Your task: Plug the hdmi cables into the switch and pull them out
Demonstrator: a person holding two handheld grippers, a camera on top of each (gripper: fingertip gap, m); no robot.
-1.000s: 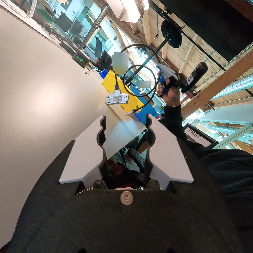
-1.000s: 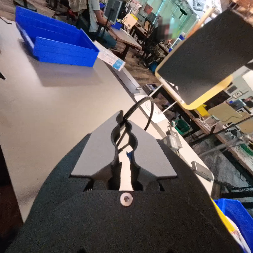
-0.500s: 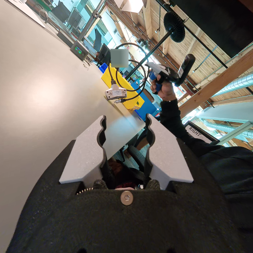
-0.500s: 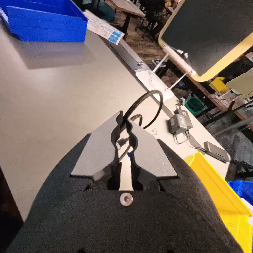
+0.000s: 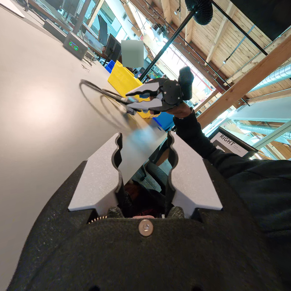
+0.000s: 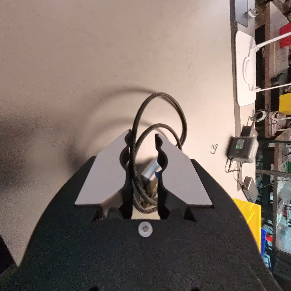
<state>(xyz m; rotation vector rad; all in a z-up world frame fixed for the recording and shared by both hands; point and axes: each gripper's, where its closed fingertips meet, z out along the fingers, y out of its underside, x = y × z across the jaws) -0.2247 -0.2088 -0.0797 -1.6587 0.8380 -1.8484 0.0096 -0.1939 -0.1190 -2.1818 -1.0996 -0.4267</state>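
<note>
**Cables and switch lying under the right gripper at the table's near edge**

Nearest in the left wrist view, the left gripper (image 5: pixel 144 157) is hanging with its fingers spread wide and nothing between them, poised just off the near edge of the table (image 5: pixel 39 110). Beyond it a hand (image 5: pixel 176 110) in a dark sleeve is holding the right gripper (image 5: pixel 128 100) low over the table close to that same edge, tips pointing along the surface.

In the right wrist view the right gripper (image 6: pixel 142 135) is looking straight down, its fingers parted. Between them the silver switch (image 6: pixel 150 170) is sitting, motion-blurred, with the black braided hdmi cables (image 6: pixel 157 110) looping out past the tips and curling back in. One strand is running along the left finger's inner face; whether anything is being pinched I cannot tell, though the gap is reading as loose rather than clamped.

Farther along the table a yellow bin (image 5: pixel 124 78) is standing by the edge, and beyond it a small grey box with green lights (image 5: pixel 75 47) is resting near the far edge.
</note>
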